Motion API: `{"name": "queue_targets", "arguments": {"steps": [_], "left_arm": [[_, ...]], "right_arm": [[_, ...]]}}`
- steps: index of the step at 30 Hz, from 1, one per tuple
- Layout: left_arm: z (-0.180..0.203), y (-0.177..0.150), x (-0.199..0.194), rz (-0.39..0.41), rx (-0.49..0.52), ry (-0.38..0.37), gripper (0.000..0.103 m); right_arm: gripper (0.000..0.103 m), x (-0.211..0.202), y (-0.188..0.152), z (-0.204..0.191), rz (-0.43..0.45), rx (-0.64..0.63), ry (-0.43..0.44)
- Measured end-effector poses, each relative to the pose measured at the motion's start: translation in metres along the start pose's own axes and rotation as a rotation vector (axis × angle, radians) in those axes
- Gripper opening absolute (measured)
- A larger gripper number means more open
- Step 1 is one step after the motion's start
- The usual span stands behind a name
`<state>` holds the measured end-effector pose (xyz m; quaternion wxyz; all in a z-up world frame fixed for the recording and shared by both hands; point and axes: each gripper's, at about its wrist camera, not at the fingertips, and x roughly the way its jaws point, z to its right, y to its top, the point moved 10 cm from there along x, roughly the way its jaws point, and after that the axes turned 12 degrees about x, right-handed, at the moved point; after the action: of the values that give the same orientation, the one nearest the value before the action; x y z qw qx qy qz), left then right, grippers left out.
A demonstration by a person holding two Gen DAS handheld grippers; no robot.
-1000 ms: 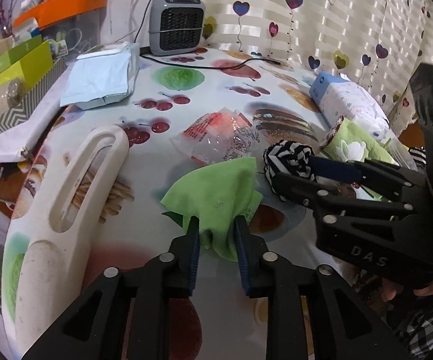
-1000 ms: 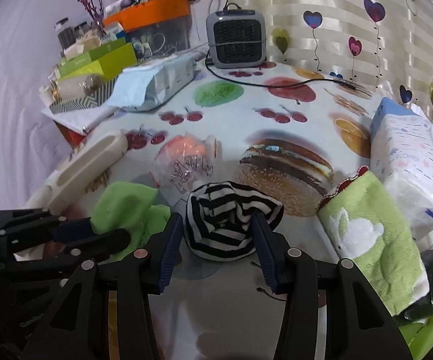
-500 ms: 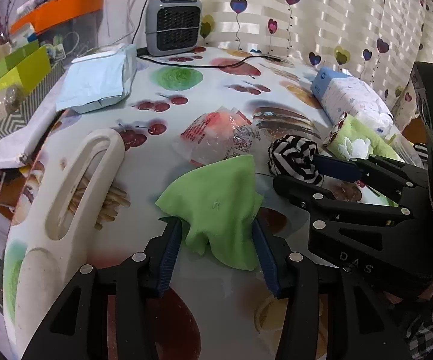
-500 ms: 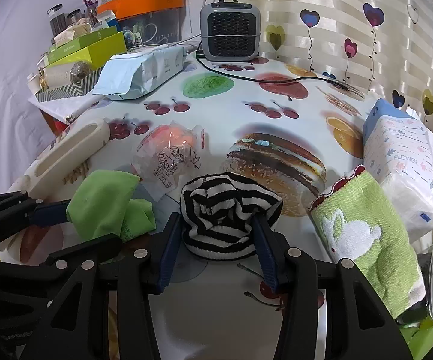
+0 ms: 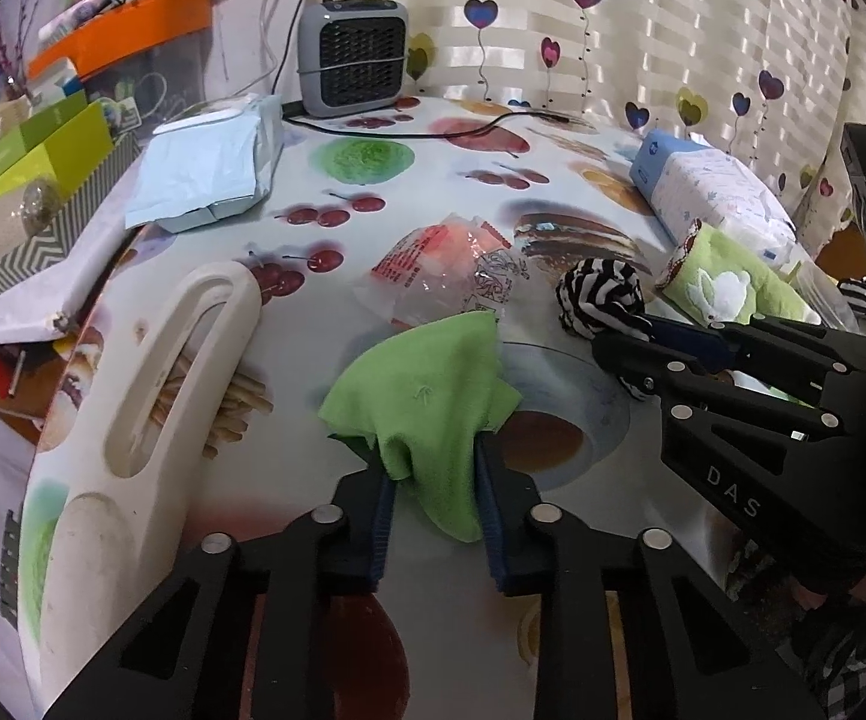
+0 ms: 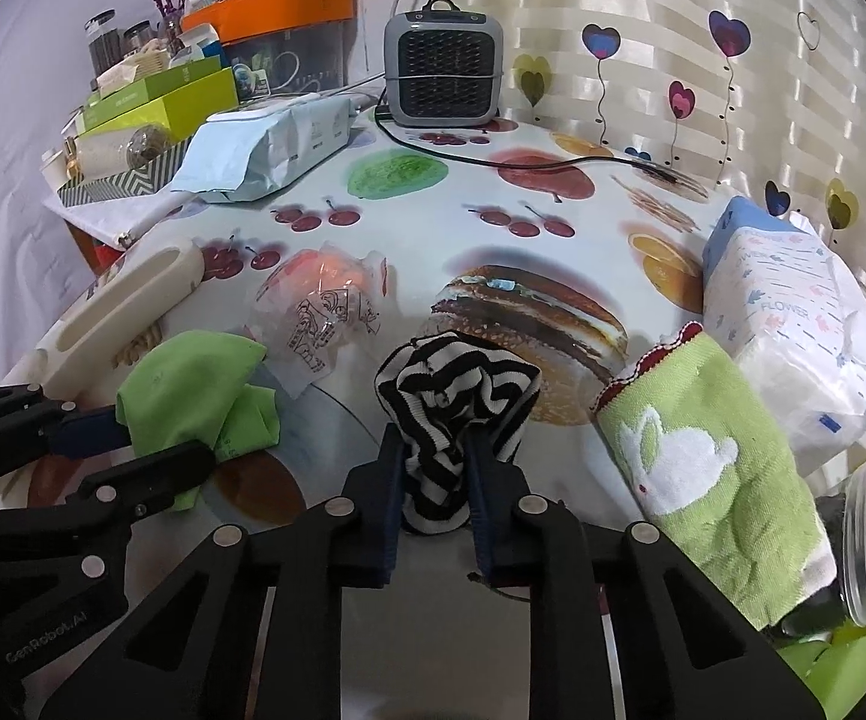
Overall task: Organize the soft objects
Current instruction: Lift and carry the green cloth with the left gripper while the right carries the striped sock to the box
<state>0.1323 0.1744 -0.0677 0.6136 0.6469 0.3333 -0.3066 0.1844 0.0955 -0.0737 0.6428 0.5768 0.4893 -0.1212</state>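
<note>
Both grabs look made, and that seems to be as far as the sorting has got. The left gripper, its jaws having just been closing, is now pinched tight on the near edge of the green cloth, which bunches up on the surface at 12 o'clock from the fingers. The right gripper has likewise just closed, and squeezes the lower fold of the striped cloth, which sits in a heap beside the printed burger at 1 o'clock. Neither piece looks carried anywhere; lifting and placing are left, and no clear destination shows.

Counted soft things: one green cloth, one striped cloth, one rabbit towel at 3 o'clock of the right gripper, one clear plastic bag at 11 o'clock, one tissue pack at the far right edge
</note>
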Motion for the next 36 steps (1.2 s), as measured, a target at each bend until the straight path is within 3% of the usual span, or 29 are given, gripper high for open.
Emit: {"name": "queue_targets", "arguments": {"steps": [16,36], "left_arm": [[0.013,0.003,-0.026,0.057,0.017,0.003,0.015],[0.041,0.011,-0.079,0.156,0.08,-0.018,0.016]], "right_arm": [[0.013,-0.027,-0.008,0.0,0.04,0.018,0.013],[0.012,-0.102,-0.011,0.013,0.167,0.045,-0.006]]}}
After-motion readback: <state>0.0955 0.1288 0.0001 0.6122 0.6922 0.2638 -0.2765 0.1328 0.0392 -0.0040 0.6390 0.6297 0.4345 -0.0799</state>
